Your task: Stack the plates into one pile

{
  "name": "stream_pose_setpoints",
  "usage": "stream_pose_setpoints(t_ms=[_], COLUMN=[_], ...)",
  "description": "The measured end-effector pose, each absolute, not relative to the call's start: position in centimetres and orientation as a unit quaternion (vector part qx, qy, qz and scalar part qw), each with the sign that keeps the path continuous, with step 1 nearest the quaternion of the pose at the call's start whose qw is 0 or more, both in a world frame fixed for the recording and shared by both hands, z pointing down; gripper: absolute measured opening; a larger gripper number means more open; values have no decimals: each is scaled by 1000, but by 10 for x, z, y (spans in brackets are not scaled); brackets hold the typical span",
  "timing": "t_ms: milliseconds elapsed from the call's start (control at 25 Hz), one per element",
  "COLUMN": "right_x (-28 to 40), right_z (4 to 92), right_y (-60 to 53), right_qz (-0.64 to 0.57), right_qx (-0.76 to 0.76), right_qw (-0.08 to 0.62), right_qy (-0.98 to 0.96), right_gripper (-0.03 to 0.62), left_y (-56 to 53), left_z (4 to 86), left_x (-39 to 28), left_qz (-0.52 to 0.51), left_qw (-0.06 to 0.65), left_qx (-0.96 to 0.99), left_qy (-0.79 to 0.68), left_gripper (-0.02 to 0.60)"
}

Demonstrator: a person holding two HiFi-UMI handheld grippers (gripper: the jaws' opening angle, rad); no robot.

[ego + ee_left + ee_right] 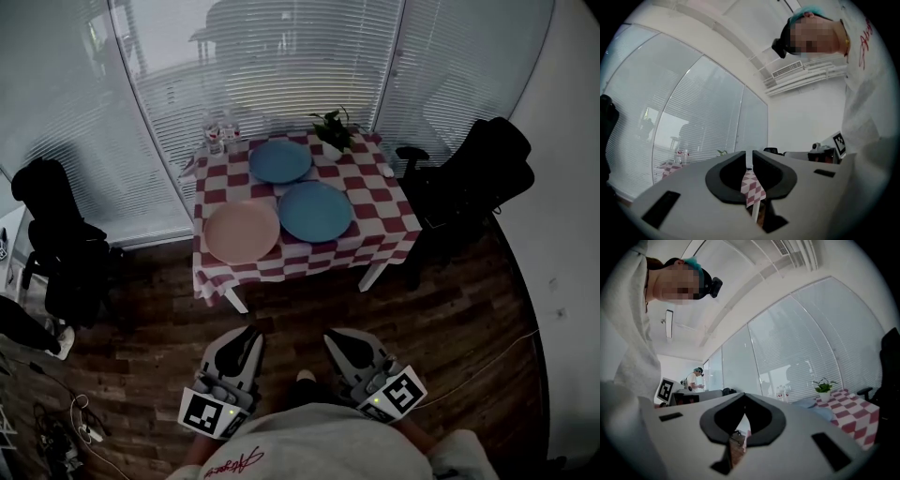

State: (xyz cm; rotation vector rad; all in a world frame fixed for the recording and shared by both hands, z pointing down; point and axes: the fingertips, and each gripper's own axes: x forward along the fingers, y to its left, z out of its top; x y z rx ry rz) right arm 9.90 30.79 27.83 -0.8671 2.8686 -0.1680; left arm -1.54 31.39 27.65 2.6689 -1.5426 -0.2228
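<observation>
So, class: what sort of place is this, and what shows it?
Probably an office corner staged for dining: glass walls with blinds, a black office chair, and a checked-cloth table bearing three plates.

Dim rm w/ curved floor-to-ceiling windows [281, 66] behind shut blinds, dark wood-plank floor [450, 328], white wall [574, 234] at rt, sq table [375, 246] in red-white check cloth near the glass, one black office chair [61, 253] to its lt & another chair [473, 187] to its rt.
</observation>
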Motion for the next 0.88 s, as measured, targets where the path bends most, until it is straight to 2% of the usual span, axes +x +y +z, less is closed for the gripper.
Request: stream_pose_setpoints(t_ms=[320, 880], right_x=[119, 121], right_z=[278, 288], right_y=[255, 224], right_qz=[-59, -68], right_qx=[-271, -252], right_qw=[70, 66], right_qy=[958, 963], right_gripper=[11, 11], left_y=[264, 243], left_z=[265, 283], left_x=[6, 14], left_qz=[-98, -80], left_qw=[10, 29], left_qx=[854, 847], left_qy=[-510, -525], left_gripper=[52, 52])
